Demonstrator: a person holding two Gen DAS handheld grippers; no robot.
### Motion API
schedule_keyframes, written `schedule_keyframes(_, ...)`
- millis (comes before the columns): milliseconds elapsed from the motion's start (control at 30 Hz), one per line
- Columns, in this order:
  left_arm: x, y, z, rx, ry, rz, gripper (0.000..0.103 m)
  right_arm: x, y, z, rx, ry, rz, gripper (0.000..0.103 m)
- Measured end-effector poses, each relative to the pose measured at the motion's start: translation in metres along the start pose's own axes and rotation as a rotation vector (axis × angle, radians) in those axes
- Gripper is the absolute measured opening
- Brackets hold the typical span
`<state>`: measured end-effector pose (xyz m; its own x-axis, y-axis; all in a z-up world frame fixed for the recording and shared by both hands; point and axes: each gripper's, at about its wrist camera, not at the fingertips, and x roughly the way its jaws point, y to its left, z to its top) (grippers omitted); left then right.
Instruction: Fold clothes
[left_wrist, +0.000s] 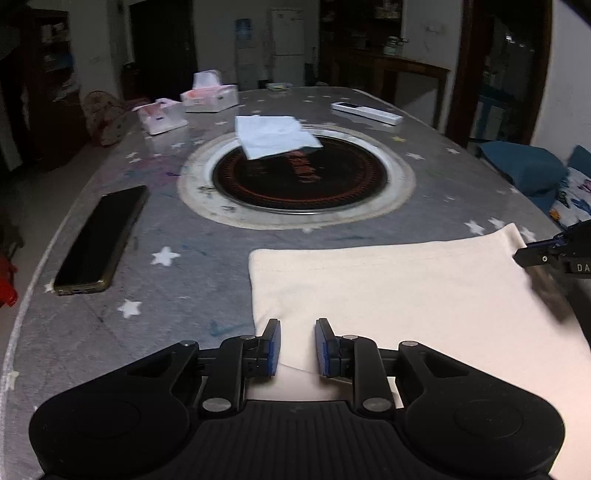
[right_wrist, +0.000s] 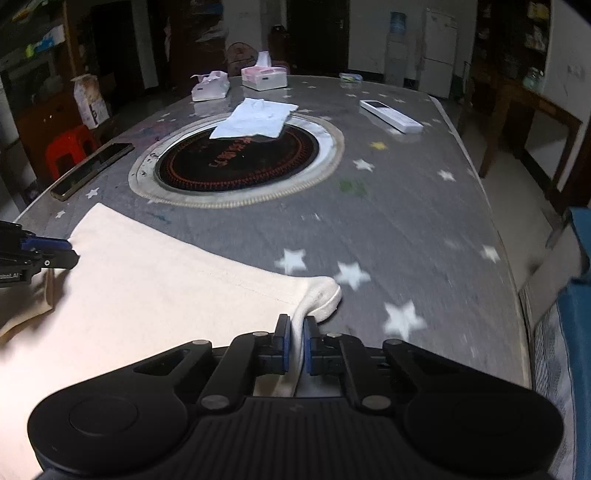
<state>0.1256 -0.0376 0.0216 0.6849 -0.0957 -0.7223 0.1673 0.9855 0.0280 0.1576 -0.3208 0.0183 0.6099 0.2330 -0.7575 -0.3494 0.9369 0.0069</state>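
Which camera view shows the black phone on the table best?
The left wrist view. There the phone lies close and its whole dark screen and case edge show. In the right wrist view the phone is far off near the table's left edge, seen at a flat angle as a thin strip.

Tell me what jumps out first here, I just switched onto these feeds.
The cream garment spread across the table's near edge, its corner pinched in the right tool while the left tool sits open over its other side. Behind it, the round black cooktop at table centre, half under a folded white cloth.
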Motion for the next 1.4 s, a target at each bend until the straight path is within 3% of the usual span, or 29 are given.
schedule_keyframes(233,0.012,0.024,0.009,-0.025,-0.009,0.063,0.022,0.023,0.017,0.03,-0.08,-0.011,-0.011,0.008)
schedule_keyframes(467,-0.009,0.04,0.005,-0.078,-0.029,0.035,0.022,0.021,0.032,0.041,-0.143,-0.037,-0.021,0.018)
schedule_keyframes(667,-0.049,0.016,-0.02,-0.001,-0.056,-0.045,0.031,-0.03,0.061,0.011,-0.199,-0.072,0.097,0.034)
schedule_keyframes(733,-0.051,0.003,-0.027,0.029,-0.044,-0.06,0.037,-0.043,0.076,-0.006,-0.218,-0.068,0.135,0.035)
schedule_keyframes(1000,-0.031,-0.019,-0.034,0.051,-0.04,-0.014,0.042,-0.07,0.115,-0.064,-0.266,-0.043,0.18,0.042)
schedule_keyframes(1067,-0.03,-0.018,-0.034,0.049,-0.047,-0.004,0.04,-0.072,0.118,-0.073,-0.266,-0.043,0.182,0.044)
schedule_keyframes(1233,-0.039,-0.005,-0.037,0.0,-0.076,0.006,0.007,-0.075,0.119,-0.087,-0.219,-0.068,0.17,0.048)
schedule_keyframes(1400,-0.071,0.019,-0.042,-0.11,-0.141,-0.001,0.005,-0.075,0.121,-0.09,-0.198,-0.081,0.16,0.051)
